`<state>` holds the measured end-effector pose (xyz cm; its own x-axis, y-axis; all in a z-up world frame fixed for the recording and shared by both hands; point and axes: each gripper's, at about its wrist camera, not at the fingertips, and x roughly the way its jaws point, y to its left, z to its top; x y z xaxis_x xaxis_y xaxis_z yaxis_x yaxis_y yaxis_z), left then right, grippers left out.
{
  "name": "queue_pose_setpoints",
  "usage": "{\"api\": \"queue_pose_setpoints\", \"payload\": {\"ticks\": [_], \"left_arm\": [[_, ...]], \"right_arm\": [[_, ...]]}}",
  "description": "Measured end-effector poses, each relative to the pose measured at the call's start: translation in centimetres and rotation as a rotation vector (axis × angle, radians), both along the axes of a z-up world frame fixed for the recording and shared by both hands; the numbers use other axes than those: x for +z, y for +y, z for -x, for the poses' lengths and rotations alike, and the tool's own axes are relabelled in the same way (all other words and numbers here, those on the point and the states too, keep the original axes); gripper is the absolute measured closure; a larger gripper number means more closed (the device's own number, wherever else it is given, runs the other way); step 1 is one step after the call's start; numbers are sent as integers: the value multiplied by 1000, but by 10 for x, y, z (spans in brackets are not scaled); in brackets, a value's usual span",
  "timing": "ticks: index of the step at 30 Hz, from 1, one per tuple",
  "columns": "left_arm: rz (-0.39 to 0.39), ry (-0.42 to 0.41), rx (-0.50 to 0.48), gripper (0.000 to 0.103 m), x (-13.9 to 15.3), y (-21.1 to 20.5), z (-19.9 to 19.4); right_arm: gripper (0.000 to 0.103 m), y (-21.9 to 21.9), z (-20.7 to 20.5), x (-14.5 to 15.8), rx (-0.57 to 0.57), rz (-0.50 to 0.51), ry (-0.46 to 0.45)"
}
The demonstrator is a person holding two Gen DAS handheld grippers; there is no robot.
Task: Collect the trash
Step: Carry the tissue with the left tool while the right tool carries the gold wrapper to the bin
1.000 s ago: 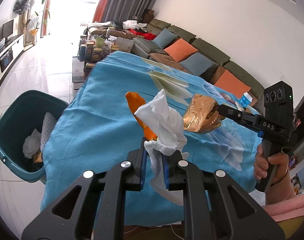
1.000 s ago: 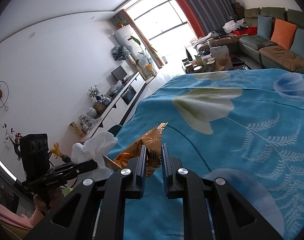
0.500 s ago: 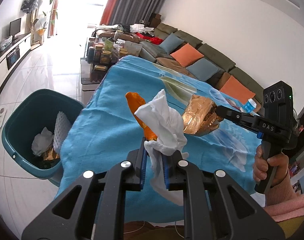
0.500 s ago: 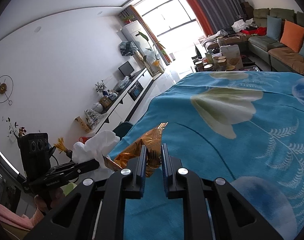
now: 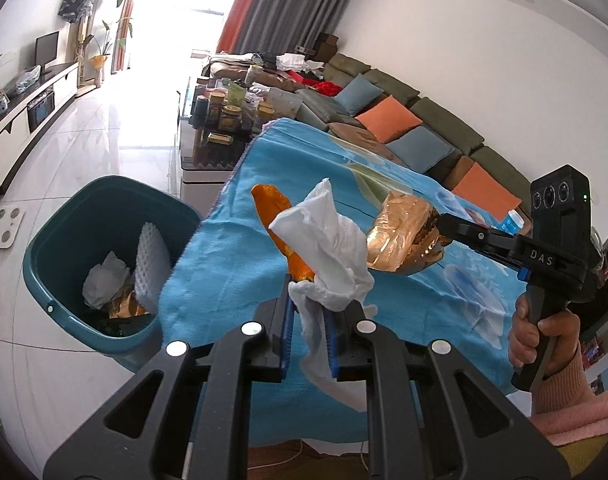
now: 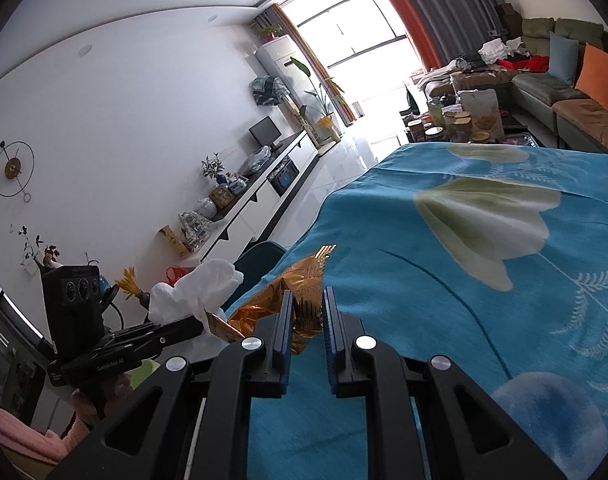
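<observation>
My left gripper (image 5: pixel 310 312) is shut on a crumpled white tissue (image 5: pixel 328 248) together with an orange wrapper (image 5: pixel 281 232), held above the blue flowered cloth (image 5: pixel 231 280). To its right, my right gripper (image 5: pixel 434 236) is shut on a crinkled gold foil bag (image 5: pixel 400 236). In the right wrist view the same gold foil bag (image 6: pixel 291 292) sits pinched at my right gripper (image 6: pixel 308 312), with the white tissue (image 6: pixel 195 292) in the left gripper (image 6: pixel 199 324) beside it. A teal bin (image 5: pixel 99 240) stands on the floor at the left of the table, holding a tissue, white foam netting and foil.
The blue cloth (image 6: pixel 464 280) covers the table. A low table with jars (image 5: pixel 219 116) stands beyond it, and a sofa with cushions (image 5: pixel 388 124) runs along the right wall. A white cabinet (image 6: pixel 263 208) lines the left wall. A bottle (image 5: pixel 512 220) stands at the far right.
Both grippers have carried their trash leftward across the cloth; the teal bin now appears larger and nearer the middle of the left wrist view. Both grips are unchanged.
</observation>
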<state>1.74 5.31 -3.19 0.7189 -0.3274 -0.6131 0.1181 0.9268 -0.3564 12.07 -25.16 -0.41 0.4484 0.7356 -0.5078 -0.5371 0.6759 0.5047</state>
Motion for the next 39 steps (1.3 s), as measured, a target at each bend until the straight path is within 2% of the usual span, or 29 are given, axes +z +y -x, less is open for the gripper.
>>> {"api": "queue_pose_setpoints", "payload": {"ticks": [39], "left_arm": [[26, -11, 134, 89, 0, 58, 4]], "right_arm": [[90, 46, -16, 2, 108, 9, 12]]}}
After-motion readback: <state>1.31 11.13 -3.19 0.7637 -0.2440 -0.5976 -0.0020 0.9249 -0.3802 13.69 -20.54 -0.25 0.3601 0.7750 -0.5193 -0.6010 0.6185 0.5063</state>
